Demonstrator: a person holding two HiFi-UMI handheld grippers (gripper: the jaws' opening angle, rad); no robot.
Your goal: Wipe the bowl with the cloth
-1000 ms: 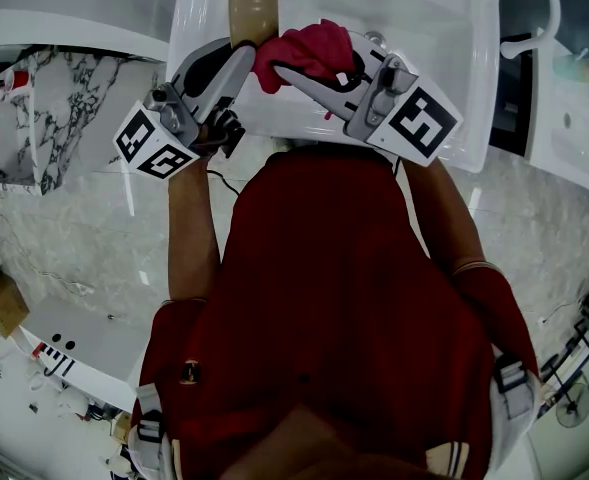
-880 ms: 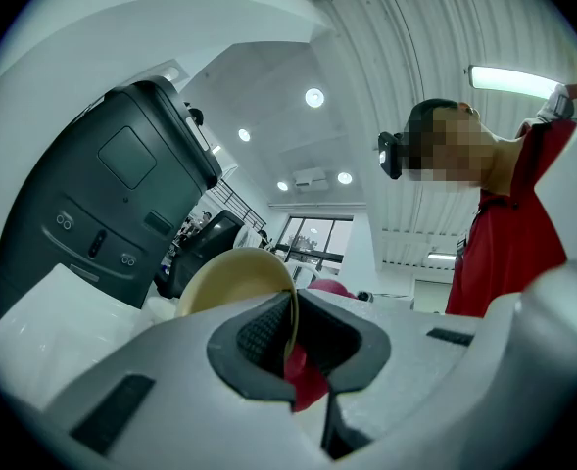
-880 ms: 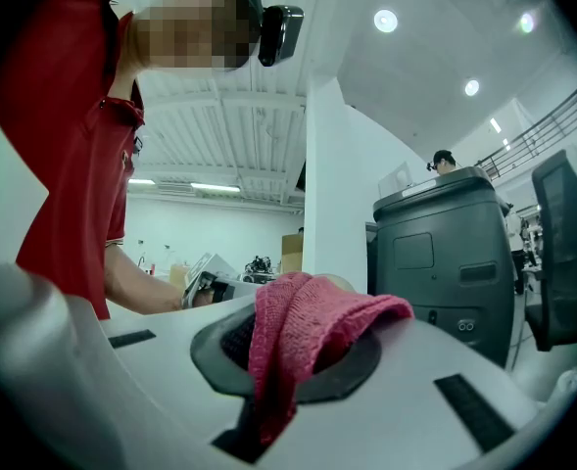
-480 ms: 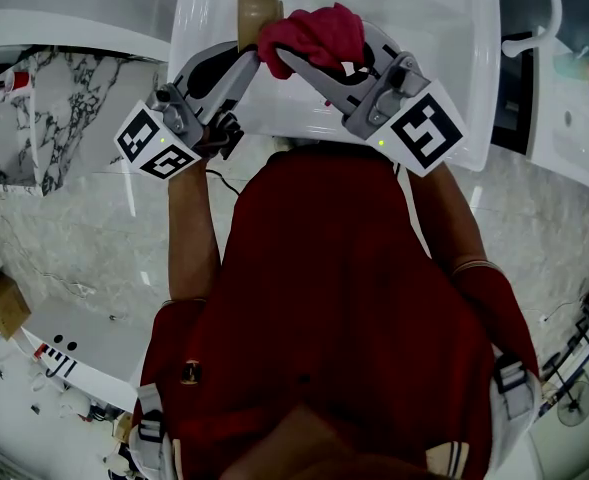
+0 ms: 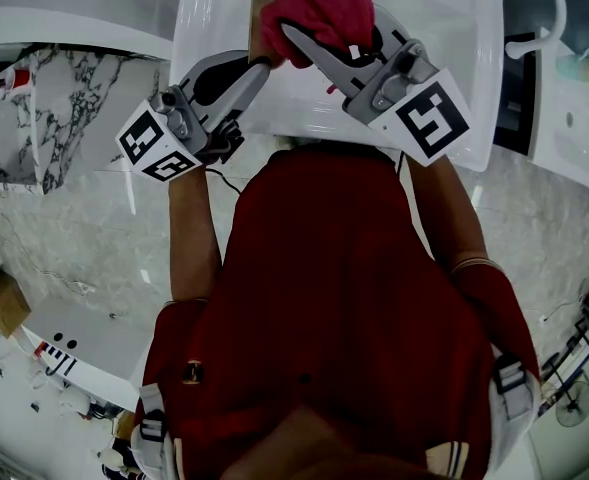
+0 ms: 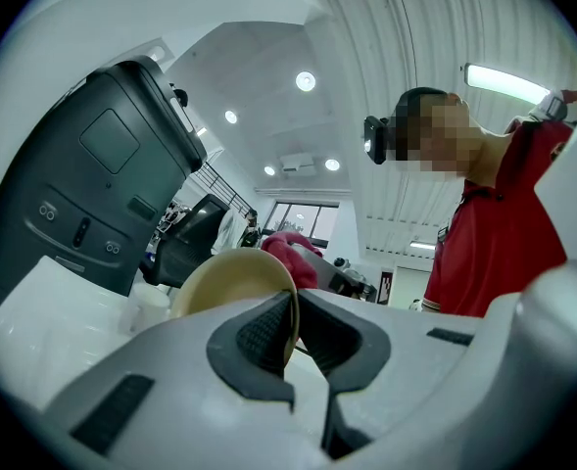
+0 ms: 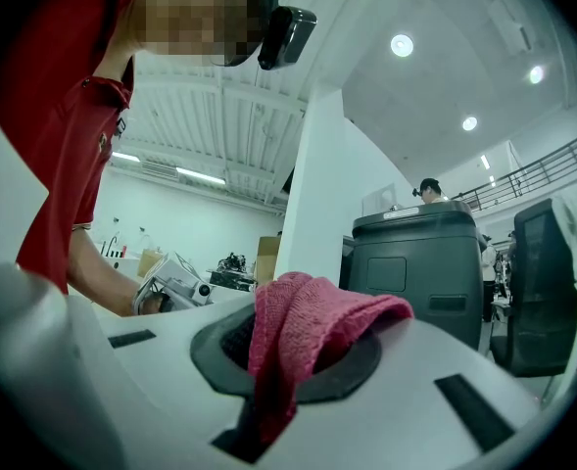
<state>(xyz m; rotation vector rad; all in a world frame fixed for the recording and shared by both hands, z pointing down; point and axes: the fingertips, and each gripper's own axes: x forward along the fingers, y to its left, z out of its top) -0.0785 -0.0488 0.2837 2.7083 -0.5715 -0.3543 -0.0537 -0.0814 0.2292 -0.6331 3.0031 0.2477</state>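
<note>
Jaws of L gripper (image 6: 296,329) pinched shut on rim of tan round bowl (image 6: 227,280), R gripper (image 7: 290,352) clamped on crumpled pink terry cloth (image 5: 319,14) w/ cloth at bowl, over white basin's (image 5: 452,38) far edge.

Lab hall: ribbed ceiling (image 6: 396,37), mezzanine railing (image 7: 545,169), sink (image 5: 459,23)

A white basin (image 5: 444,28) with a raised rim is seen at the top of the head view. What may be a small white cup (image 6: 148,306) stands on its surface; its place relative to the edges cannot be told.
</note>
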